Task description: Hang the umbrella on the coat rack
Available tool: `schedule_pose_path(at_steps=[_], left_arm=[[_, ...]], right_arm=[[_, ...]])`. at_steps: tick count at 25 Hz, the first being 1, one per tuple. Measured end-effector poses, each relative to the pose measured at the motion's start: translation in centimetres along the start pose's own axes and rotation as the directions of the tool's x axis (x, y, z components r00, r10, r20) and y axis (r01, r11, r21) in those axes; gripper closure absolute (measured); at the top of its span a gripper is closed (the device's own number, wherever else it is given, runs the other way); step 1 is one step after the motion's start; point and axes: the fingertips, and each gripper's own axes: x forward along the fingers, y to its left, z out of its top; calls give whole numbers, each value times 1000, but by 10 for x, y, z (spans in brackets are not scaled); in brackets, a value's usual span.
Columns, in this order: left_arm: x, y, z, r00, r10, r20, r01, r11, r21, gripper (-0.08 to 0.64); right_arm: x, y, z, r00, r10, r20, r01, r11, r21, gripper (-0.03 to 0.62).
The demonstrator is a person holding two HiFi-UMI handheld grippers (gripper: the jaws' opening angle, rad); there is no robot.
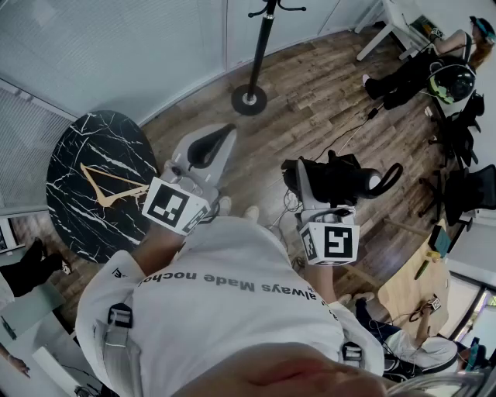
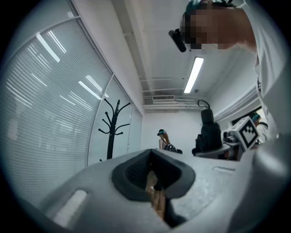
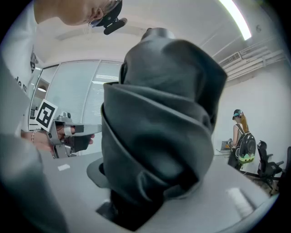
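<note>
Right gripper (image 1: 314, 177) is clenched on the folded umbrella (image 1: 349, 180), well apart from the coat rack (image 1: 256, 62). We should step close to the coat rack and lift the curved handle (image 1: 391, 177) over a hook (image 1: 288, 8). Left gripper (image 1: 217, 138) is closed, empty.

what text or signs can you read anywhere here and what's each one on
"always Made": on the shirt, upside down in the head view; the next word starts "noch", its end unclear.
Left cube and right cube: square black-and-white markers, no letters.
Shirt print at the left edge of the right gripper view: too cut off to read.
Nothing else readable.
</note>
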Motion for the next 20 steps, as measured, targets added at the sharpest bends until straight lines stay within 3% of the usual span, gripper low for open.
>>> schedule_pose_path(at_steps=[12, 20], left_arm=[[-32, 57, -17, 1000, -15, -26, 14, 999, -40, 558], [-25, 94, -24, 999, 19, -39, -21, 998, -55, 558]], right_arm=[[47, 53, -6, 1000, 11, -21, -11, 1000, 26, 344], [85, 48, -9, 999, 16, -42, -14, 999, 34, 344]])
